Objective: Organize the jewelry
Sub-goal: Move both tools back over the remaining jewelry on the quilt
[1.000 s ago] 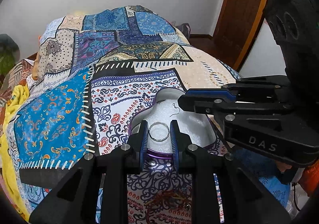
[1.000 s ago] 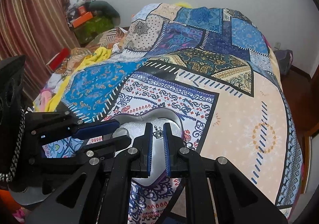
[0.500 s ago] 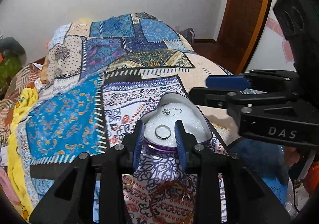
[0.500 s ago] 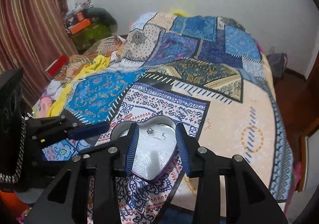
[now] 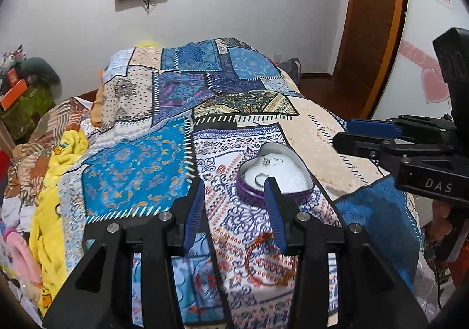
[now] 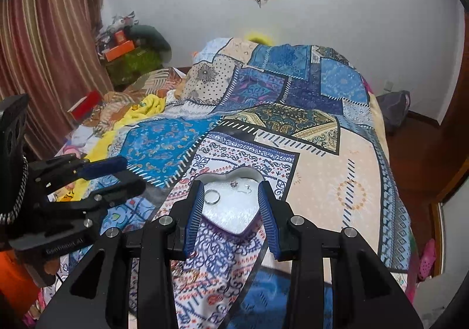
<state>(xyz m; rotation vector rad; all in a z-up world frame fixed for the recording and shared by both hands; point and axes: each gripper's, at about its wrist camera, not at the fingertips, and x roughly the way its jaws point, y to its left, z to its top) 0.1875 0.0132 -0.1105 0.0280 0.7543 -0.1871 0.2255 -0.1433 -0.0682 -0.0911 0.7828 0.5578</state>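
Two hand-held grippers hover over a patchwork bedspread (image 6: 337, 182), both with jaws spread wide and grasping nothing. White letters reading "DAS" mark the side of the right gripper (image 5: 363, 135) as seen from the left wrist camera; faint lettering on the left gripper (image 6: 114, 173), seen from the right wrist camera, is too blurred to read. A second ago the left gripper (image 5: 234, 206) was closed on a silver ring (image 5: 259, 179) and the right gripper (image 6: 231, 209) was pinched on a small earring, both low over the box; half a second ago both had let go, and now both have drawn farther back and higher. The heart-shaped box (image 5: 258, 195), purple-walled with a white lining, sits on the bed at about 12 o'clock from the right gripper and 1 o'clock from the left. Inside it lie the ring (image 6: 211, 197) toward 8 o'clock and the earring (image 6: 233, 184) with a thin wire hook near 12 o'clock, apart from each other. On the bedspread at the box's 6 o'clock, a red-and-gold bracelet (image 5: 269, 261) lies loose between the left gripper's jaws in that view.
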